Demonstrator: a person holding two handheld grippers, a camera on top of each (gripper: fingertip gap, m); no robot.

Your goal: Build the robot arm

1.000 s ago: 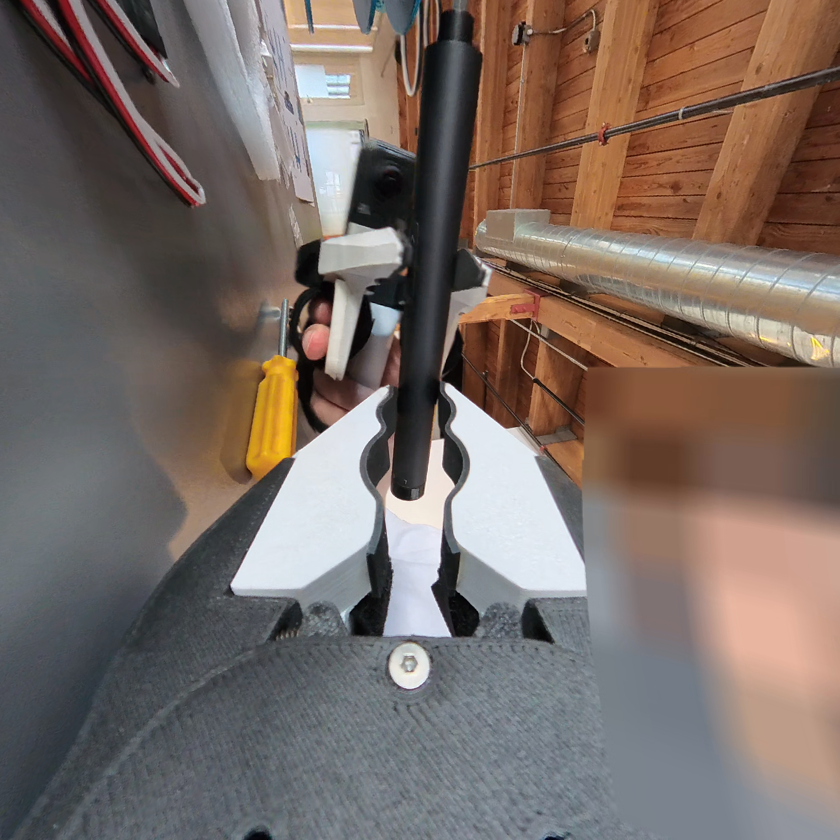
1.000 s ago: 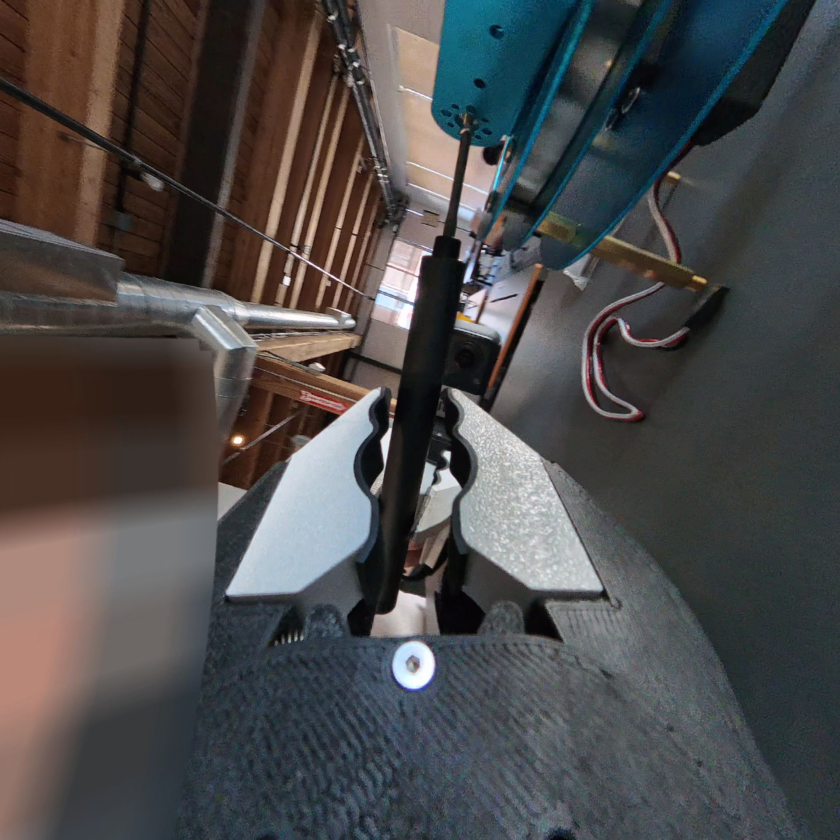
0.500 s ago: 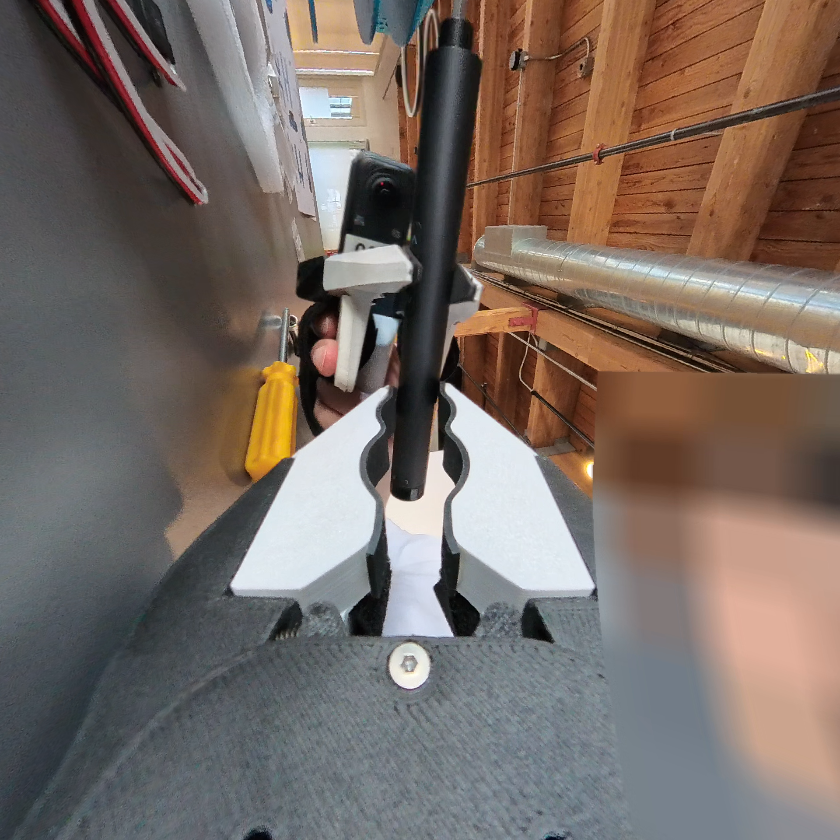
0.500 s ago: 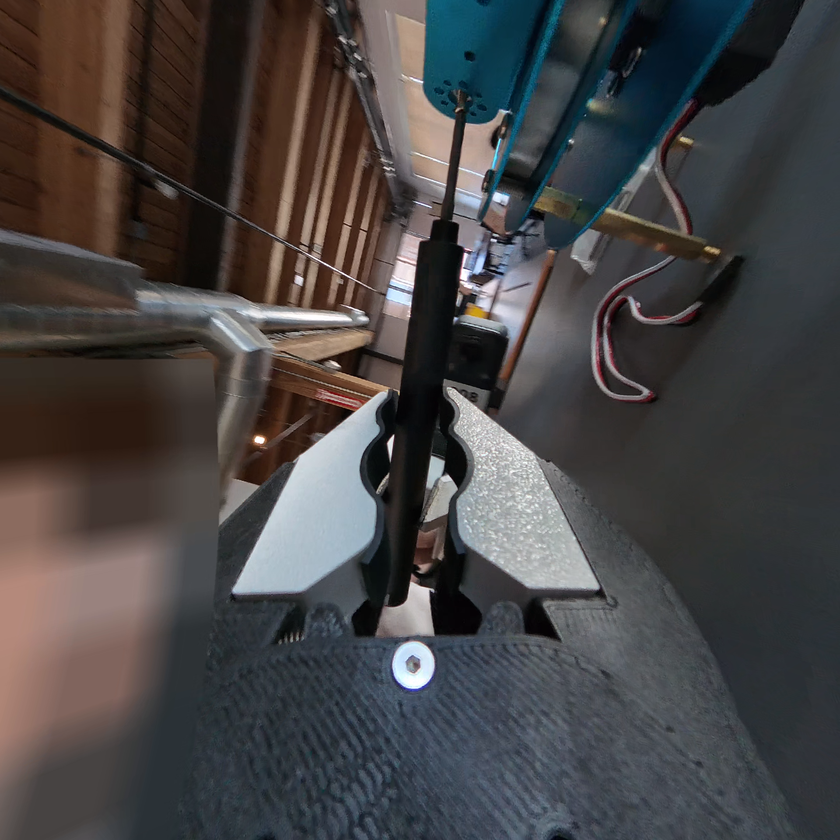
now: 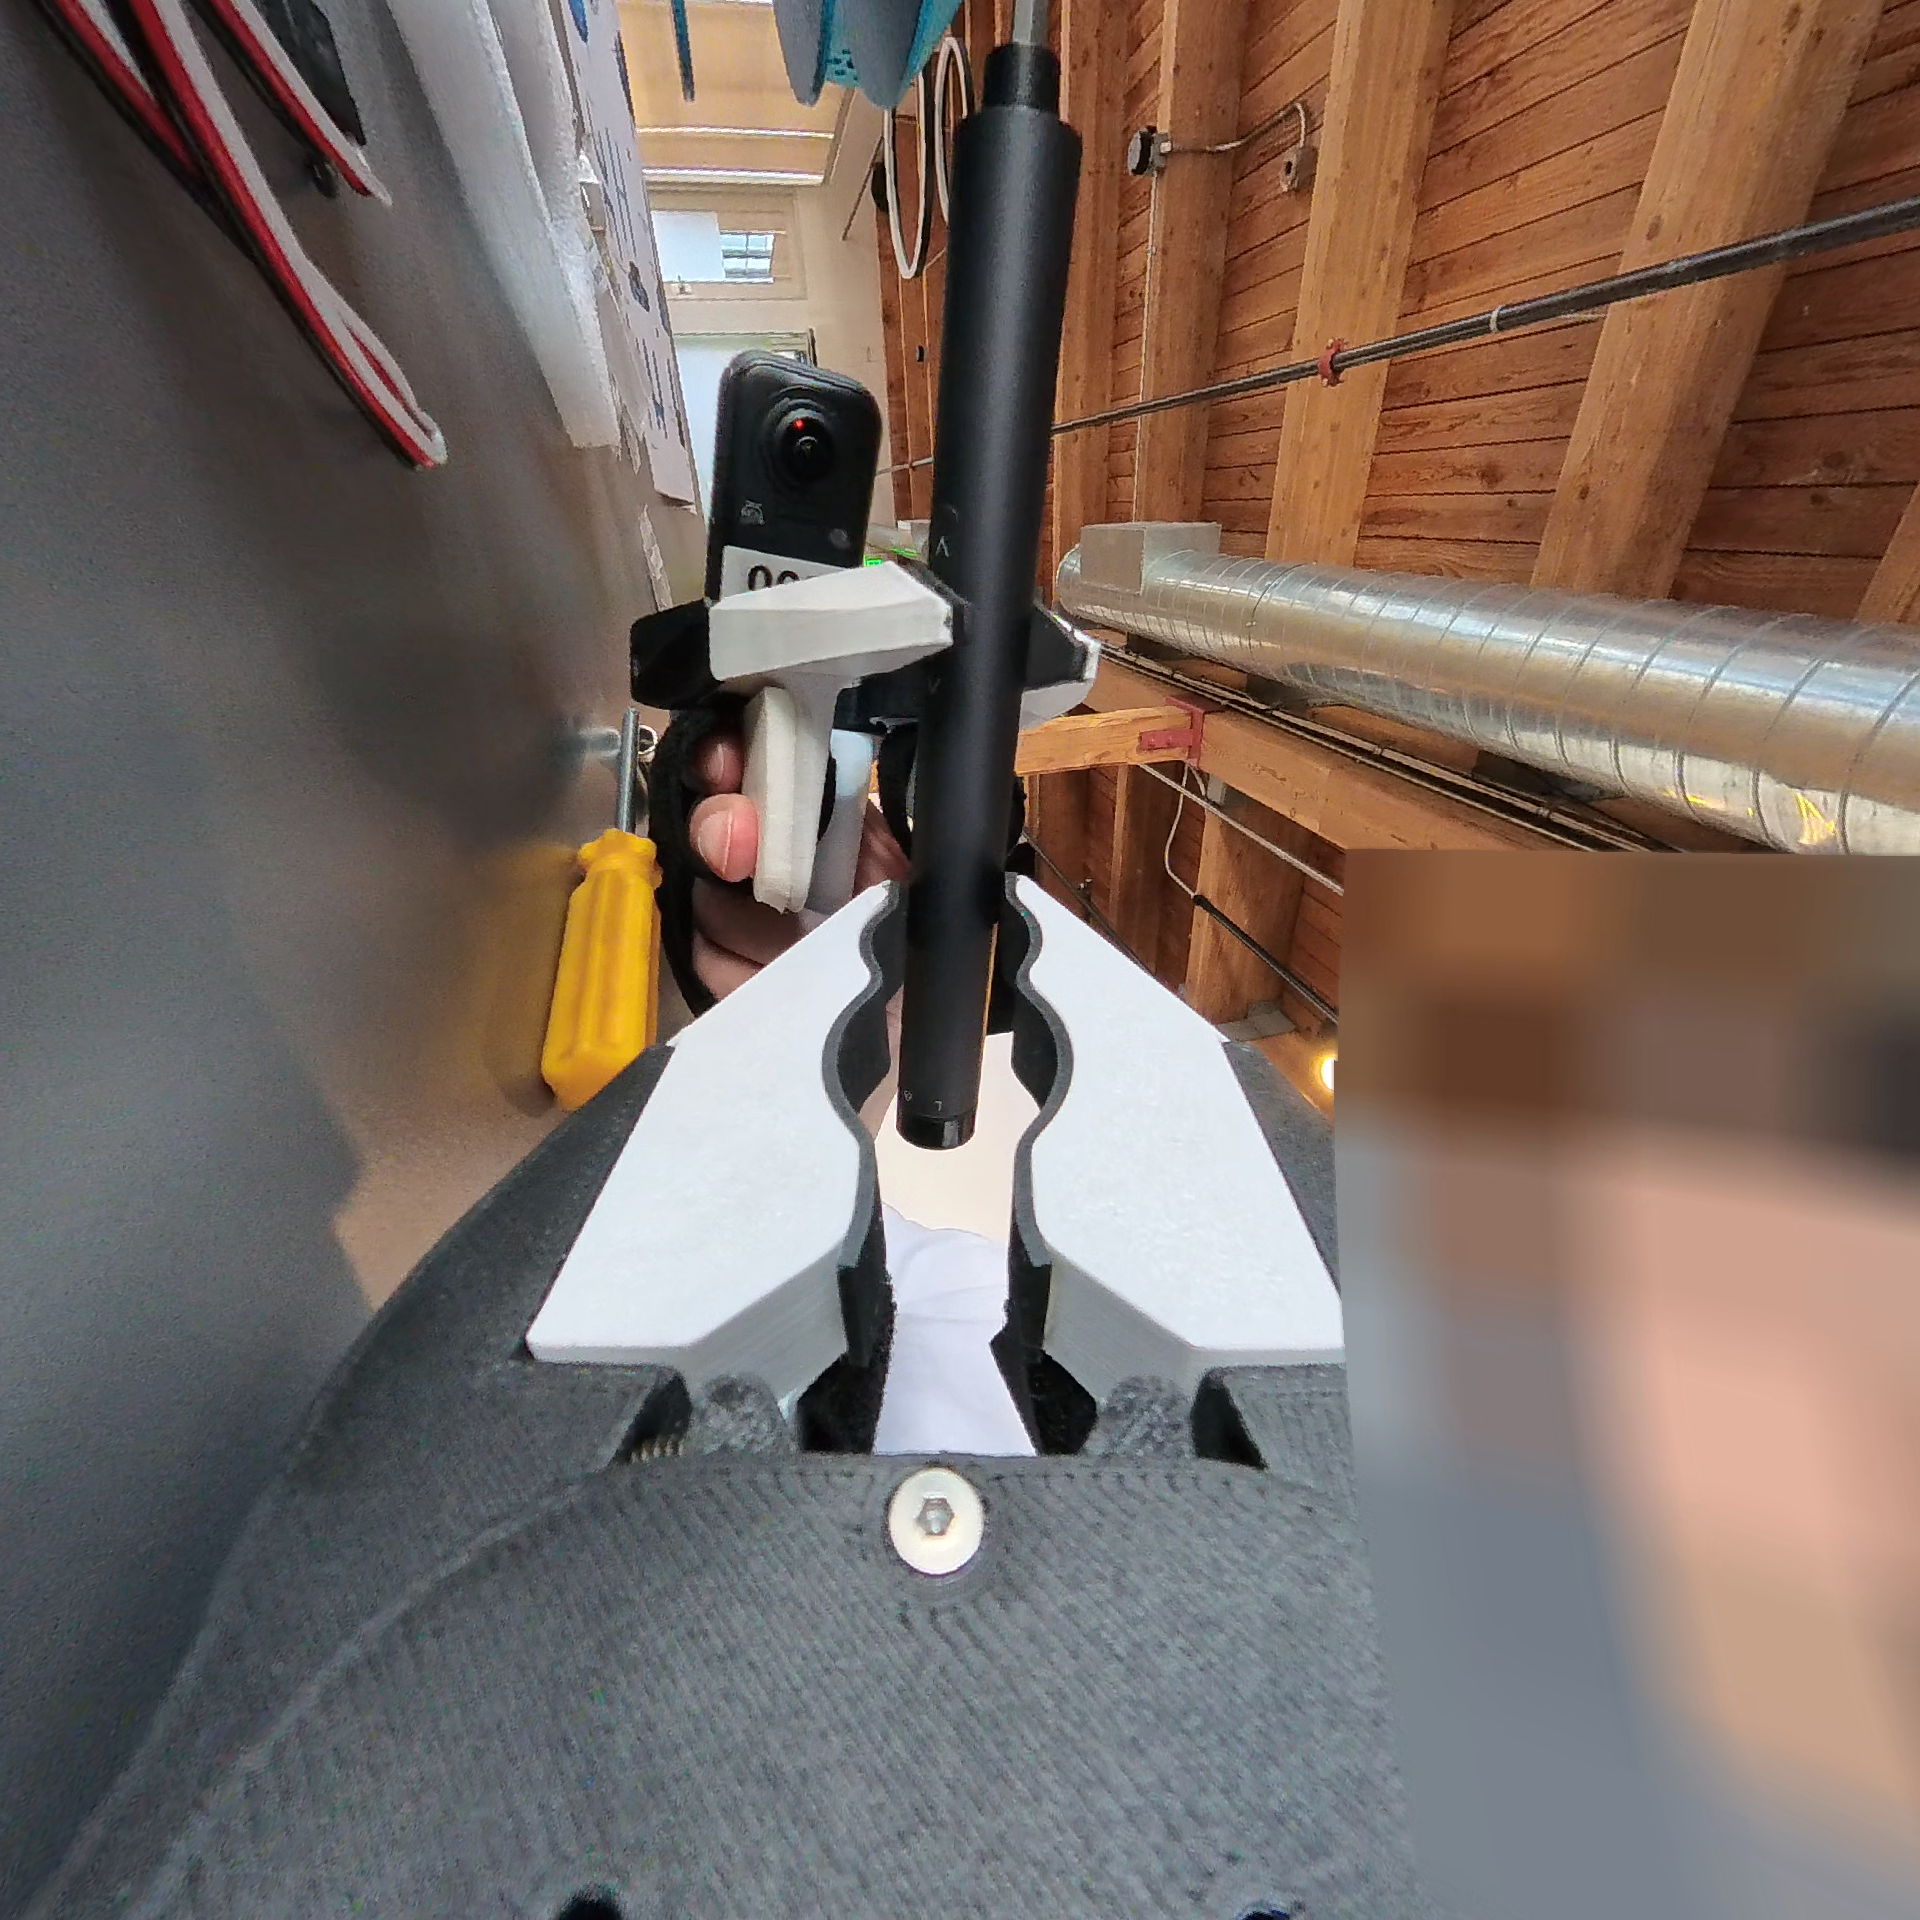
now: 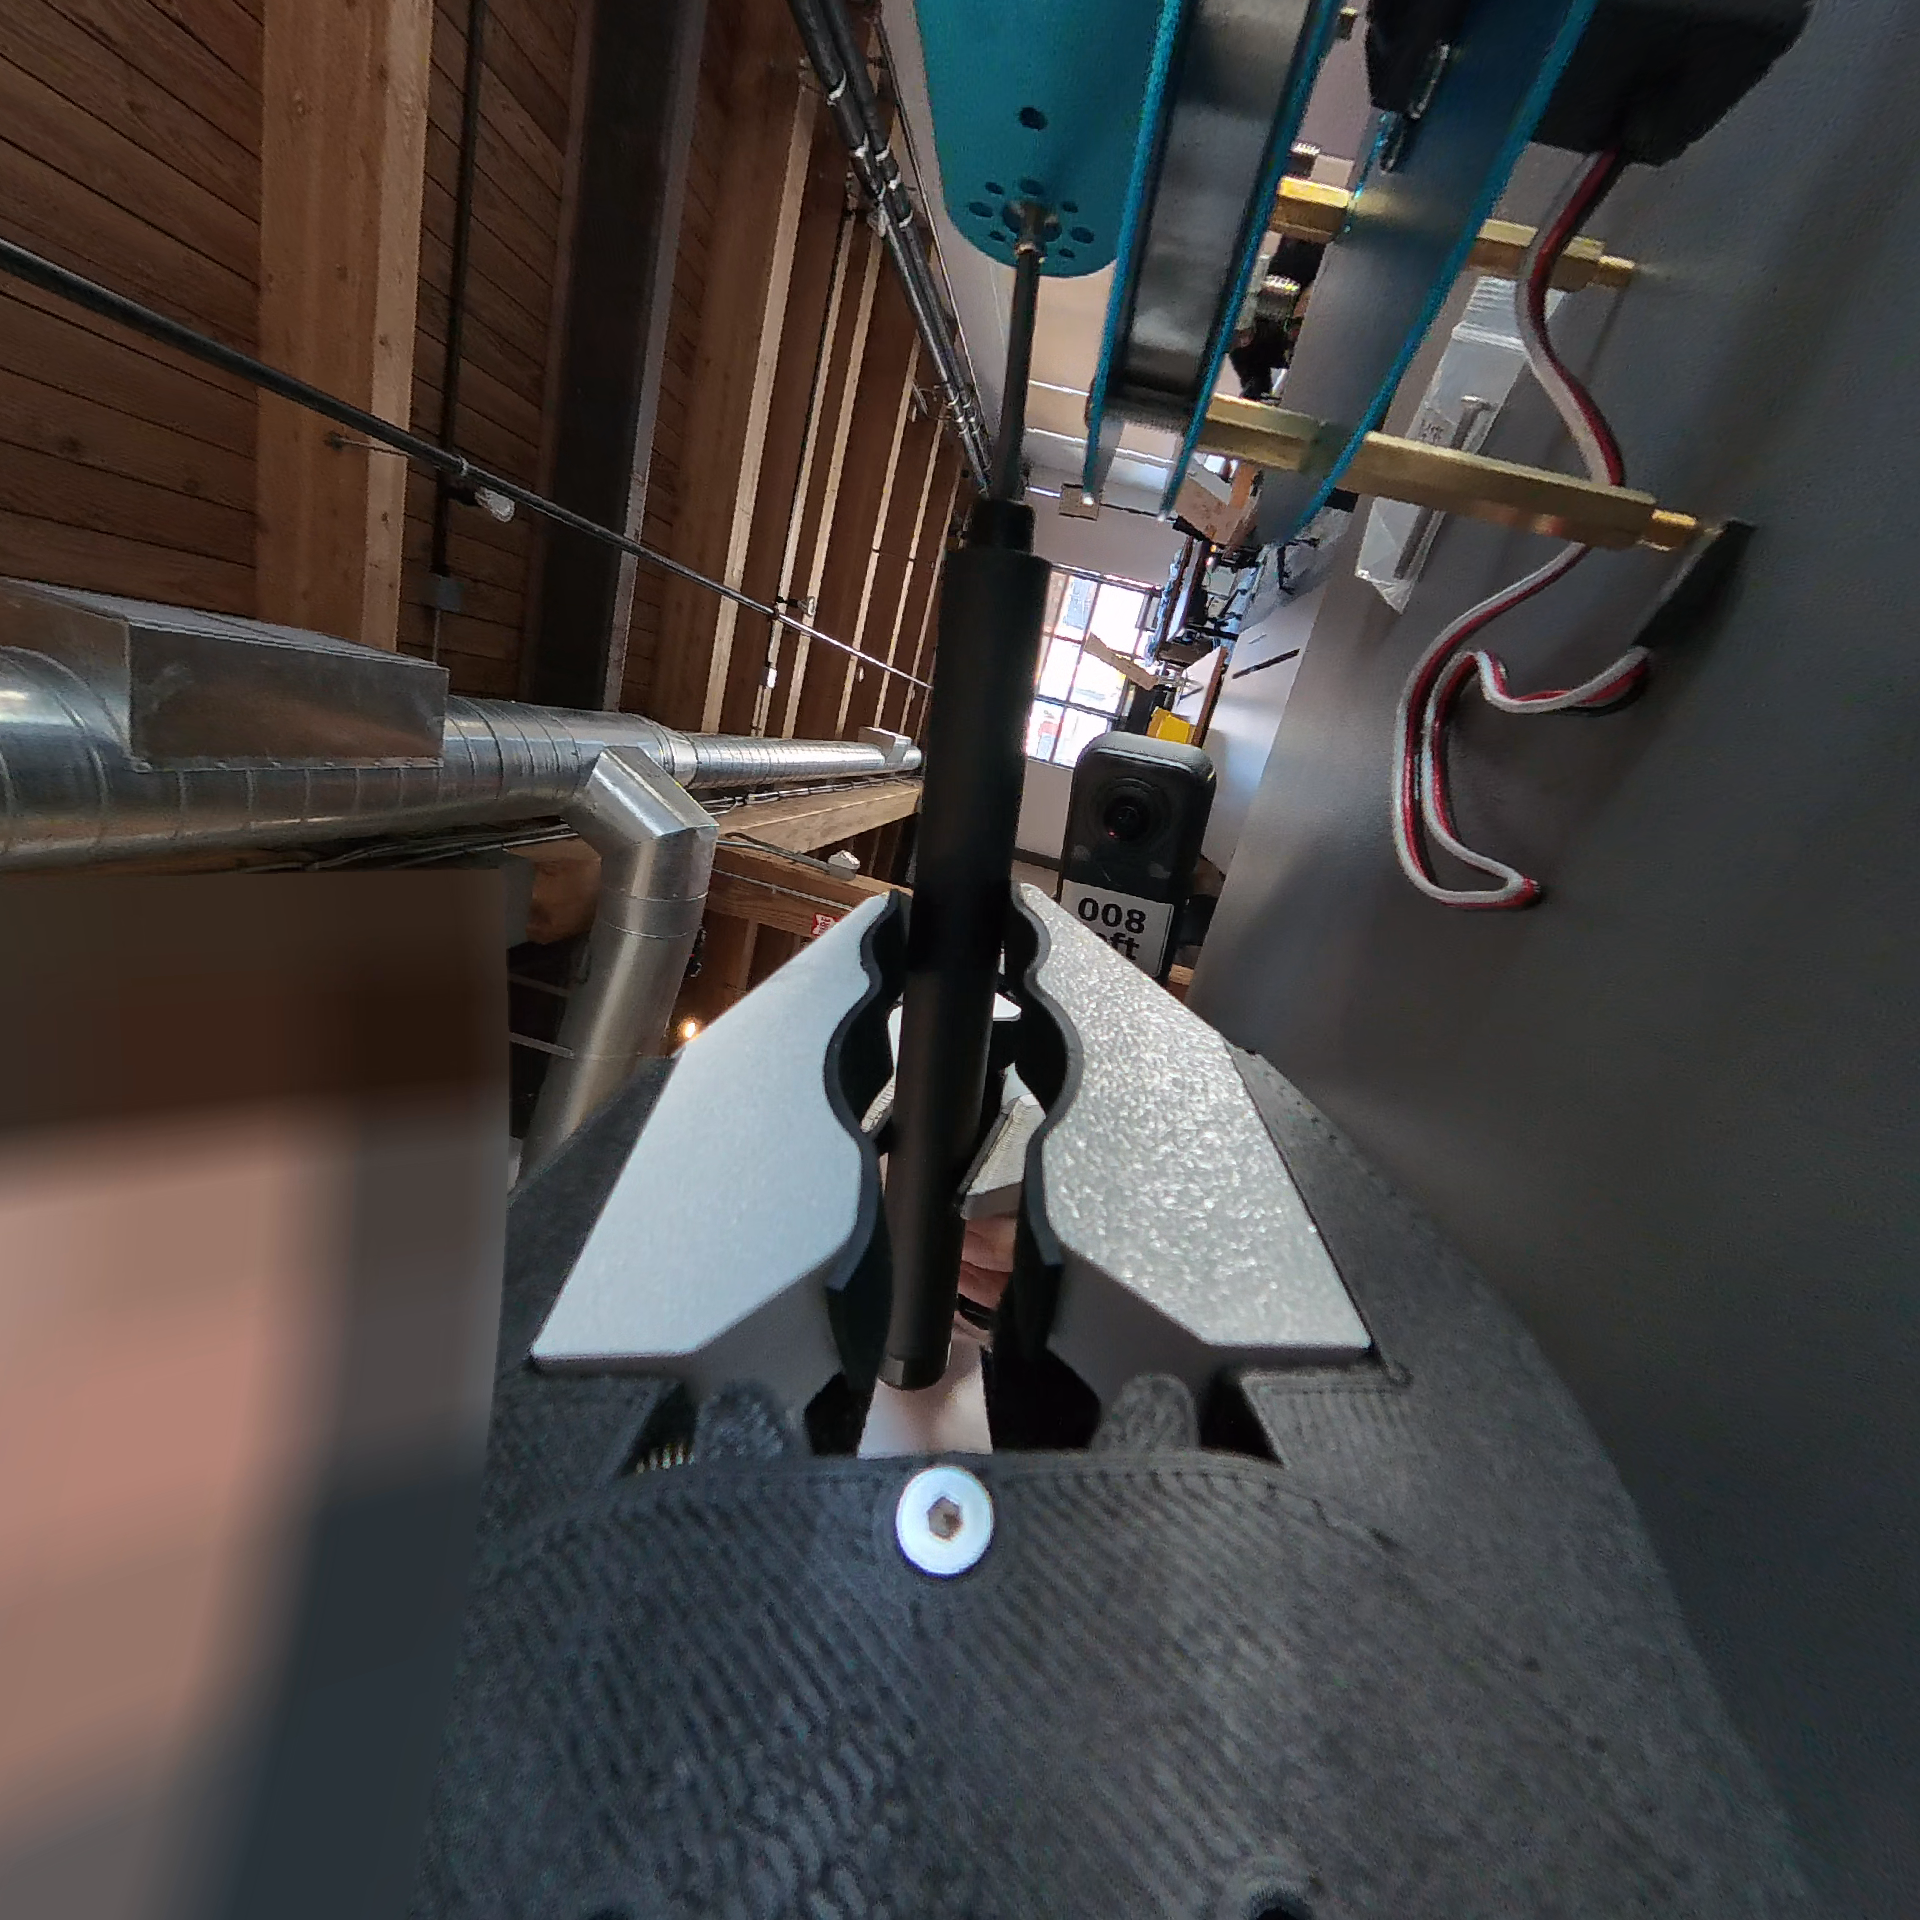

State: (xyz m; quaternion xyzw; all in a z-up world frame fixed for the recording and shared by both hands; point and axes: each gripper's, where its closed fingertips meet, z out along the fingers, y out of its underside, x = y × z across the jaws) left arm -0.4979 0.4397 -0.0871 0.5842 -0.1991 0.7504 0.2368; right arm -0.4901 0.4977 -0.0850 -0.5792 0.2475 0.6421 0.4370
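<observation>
Both grippers are on the black rod [image 5: 987, 416] here. The left gripper [image 5: 948, 899] is closed on it right at the fingertips, just short of the rod's free end, which sits loose in the wider hollow between the fingers. Further up the rod, the right gripper [image 6: 958, 904] is clamped on too. In its own view the rod runs deep between its fingers and the tips pinch the sides. A hand [image 5: 727, 821] squeezes that gripper's trigger, left of the rod. Follow the rod upward: it narrows to a thin shaft [image 6: 1023, 343] that meets a teal plate [image 6: 1029, 135] at the top. To the rod's left a yellow screwdriver [image 5: 603, 966] lies on the grey bench [image 5: 208, 831], near but not touching either gripper. On quality of hold, my read is that the left grip is the weak one: tip contact only, close to the end, so it could slip off along the rod. A good hold would have both grippers square to the rod, pulling or pushing straight along its axis and never sideways, since that thin shaft looks easy to bend where it meets the plate.
</observation>
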